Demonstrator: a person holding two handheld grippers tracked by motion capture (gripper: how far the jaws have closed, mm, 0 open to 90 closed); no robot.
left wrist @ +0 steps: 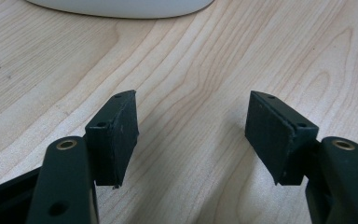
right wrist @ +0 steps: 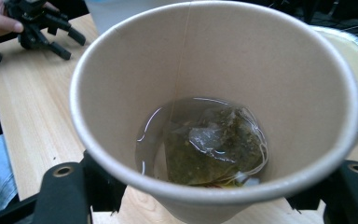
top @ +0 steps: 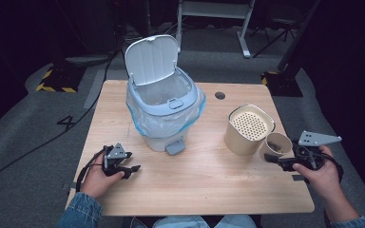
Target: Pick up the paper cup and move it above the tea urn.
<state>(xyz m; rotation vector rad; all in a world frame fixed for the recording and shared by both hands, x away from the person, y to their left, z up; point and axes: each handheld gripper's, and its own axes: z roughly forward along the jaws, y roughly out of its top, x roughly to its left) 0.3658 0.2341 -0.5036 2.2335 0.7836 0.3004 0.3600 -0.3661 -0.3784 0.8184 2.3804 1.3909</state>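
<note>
My right gripper (top: 276,159) is shut on a brown paper cup (top: 275,147), lifted beside the cream canister (top: 247,129) at the table's right. In the right gripper view the paper cup (right wrist: 214,93) holds a little liquid and a wet tea bag (right wrist: 212,147), and the jaws clasp its sides low down. My left gripper (top: 132,170) rests on the table at the front left, open. Bare wood lies between its two black pads (left wrist: 116,133) in the left gripper view.
A pale blue pedal bin (top: 164,107) with its lid up and a clear liner stands at the table's middle back. The cream canister has a perforated strainer top. A round hole (top: 220,95) sits in the wooden table (top: 195,190) behind it. Dark floor and cables surround the table.
</note>
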